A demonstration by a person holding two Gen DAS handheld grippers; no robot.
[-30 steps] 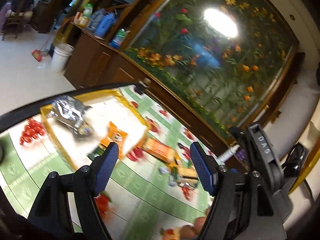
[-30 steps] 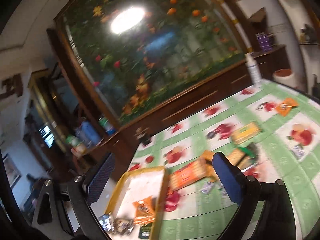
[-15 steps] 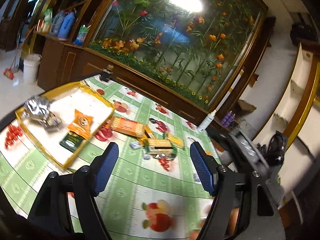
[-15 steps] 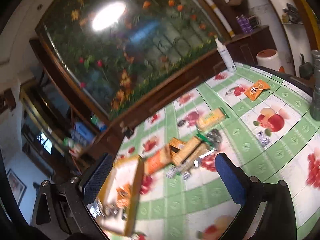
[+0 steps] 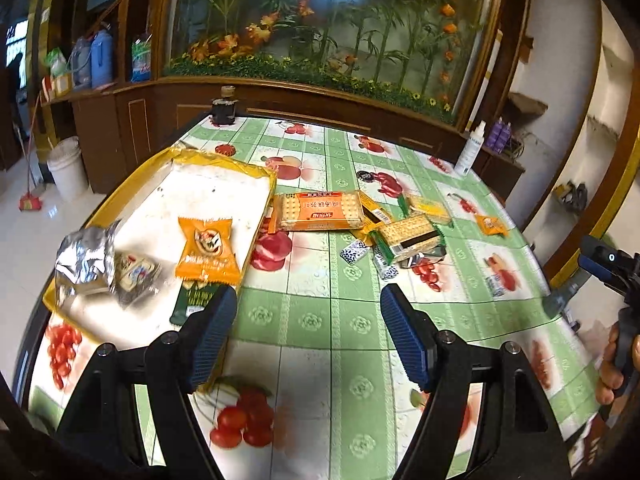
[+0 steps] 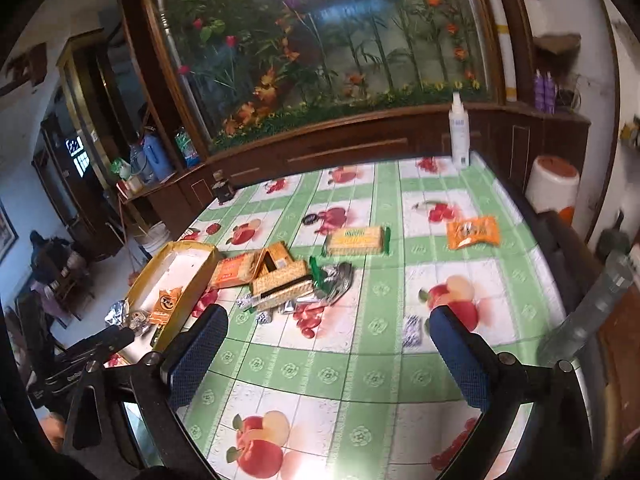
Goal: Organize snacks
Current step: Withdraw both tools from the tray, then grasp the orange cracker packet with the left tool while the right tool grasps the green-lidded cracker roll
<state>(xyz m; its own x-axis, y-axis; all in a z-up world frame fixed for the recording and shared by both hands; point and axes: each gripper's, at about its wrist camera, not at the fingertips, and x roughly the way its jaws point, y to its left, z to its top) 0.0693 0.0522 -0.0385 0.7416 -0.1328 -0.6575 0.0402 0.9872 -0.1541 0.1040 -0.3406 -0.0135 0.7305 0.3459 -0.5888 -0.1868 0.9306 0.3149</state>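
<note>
Both our left gripper and right gripper gape empty; we should approach the cracker pack, 12 o'clock, squarely.

Indoor light is moderate and warm, strongest from a round ceiling lamp reflected as white glare at the top of the right wrist view, while both fisheye frames bend heavily and darken at the corners, with slight motion blur on the green-and-white fruit-print desk.

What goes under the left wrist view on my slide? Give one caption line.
Open left tool hovers over the fruit-print table, with a yellow tray holding an orange packet and cracker packs scattered beside it.
</note>
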